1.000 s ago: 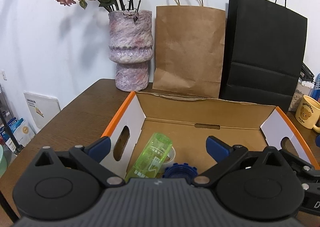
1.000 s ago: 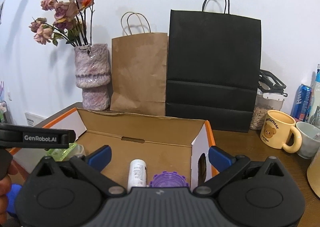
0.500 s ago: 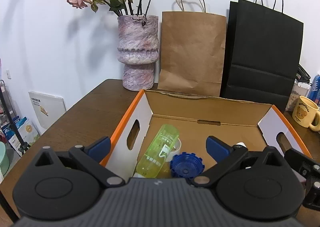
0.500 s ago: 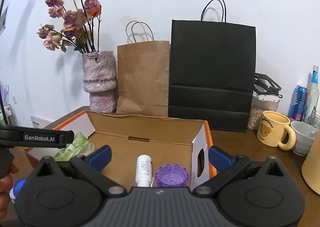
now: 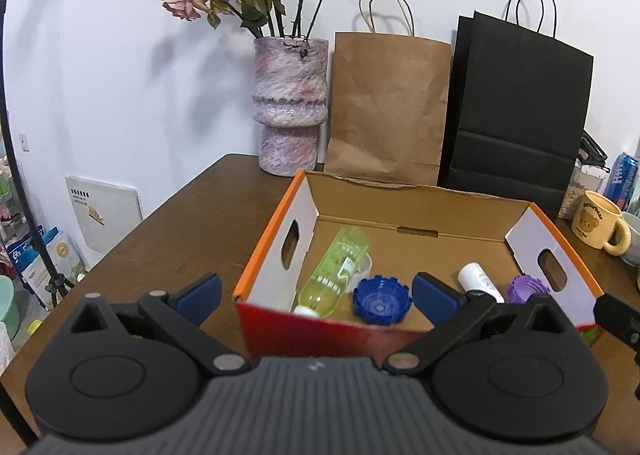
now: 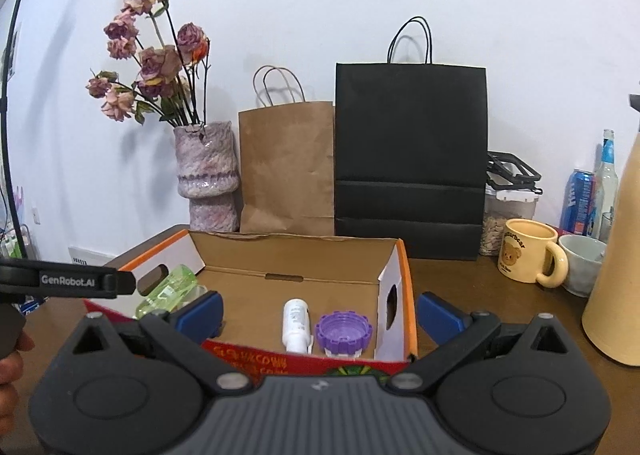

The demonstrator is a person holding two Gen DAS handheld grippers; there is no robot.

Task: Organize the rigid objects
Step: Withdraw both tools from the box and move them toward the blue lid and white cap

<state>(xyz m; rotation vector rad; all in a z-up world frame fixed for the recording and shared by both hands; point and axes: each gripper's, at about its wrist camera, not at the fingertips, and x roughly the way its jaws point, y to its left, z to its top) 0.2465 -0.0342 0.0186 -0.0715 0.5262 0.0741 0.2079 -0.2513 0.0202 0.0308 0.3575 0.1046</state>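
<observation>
One cardboard box (image 5: 416, 211) holds two bottles, green (image 5: 336, 269) and white (image 5: 478, 281), and two caps, blue (image 5: 380, 299) and purple (image 5: 524, 289); two paper bags, brown (image 5: 390, 107) and black (image 5: 520, 111); one vase (image 5: 289, 103).

Two handheld black grippers with blue fingertip pads, as we see them from their own cameras.

Our left gripper (image 5: 315, 289) and right gripper (image 6: 319, 311) look alike: a grey ribbed housing at bottom centre, two round black discs beside it, angled black arms with silver rivets, and blue pads (image 5: 435, 292) at the tips. At the left edge of the right view, a black bar (image 6: 66, 279) reads "GenRobot.AI" in white.
</observation>
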